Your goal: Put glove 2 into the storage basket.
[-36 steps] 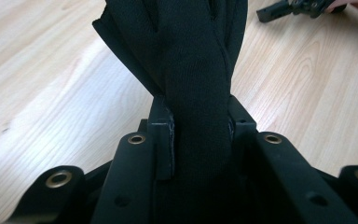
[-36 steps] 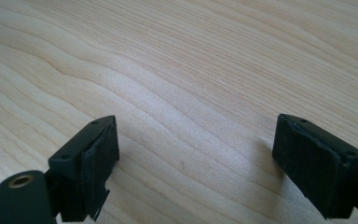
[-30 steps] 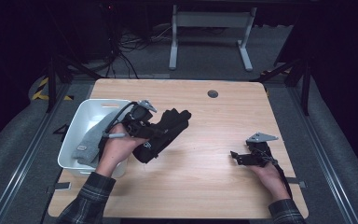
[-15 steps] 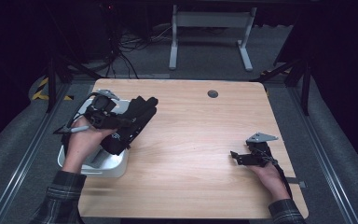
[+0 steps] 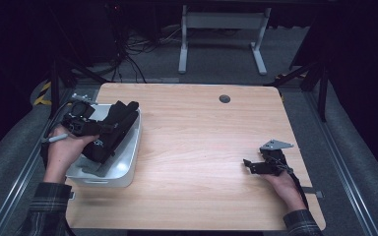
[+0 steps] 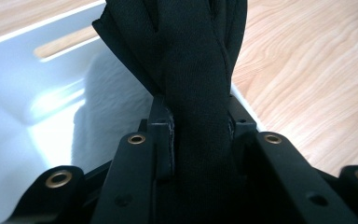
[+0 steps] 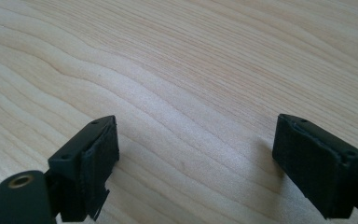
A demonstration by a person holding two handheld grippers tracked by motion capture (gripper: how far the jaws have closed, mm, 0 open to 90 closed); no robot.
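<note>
High view. Item 1: left tongs (image 5: 109, 129), held in the person's left hand (image 5: 66, 147) at the left edge of the table (image 5: 202, 147); pinching a black garment (image 5: 112, 132). Item 2: black garment, a dark folded cloth, lying slantwise over the white bin (image 5: 128, 162), its upper end reaching past the bin's far rim, its lower end down inside. Item 3: white bin, rectangular, standing on the table's left side near the front corner. Item 4: right tongs (image 5: 248, 164), held in the right hand (image 5: 283, 184) low over the table's right side, well apart from the bin; a grey plate (image 5: 274, 145) sits on top of them. Item 5: round dark grommet (image 5: 224, 99) in the tabletop near the far edge.

Left gripper view. Item 1: left tongs (image 6: 200, 135), 2 black jaws pressed onto the black garment (image 6: 191, 70), which runs straight up between them as a thick band. Item 2: white bin (image 6: 37, 102), its inner wall and floor at left beneath the garment, a slot handle in the wall; its rim shows at right against the wooden table (image 6: 307, 70).

Right gripper view. Item 1: right tongs (image 7: 196, 163), 2 jaws spread wide, nothing between them, close above bare wood-grain table (image 7: 191, 70).
</note>
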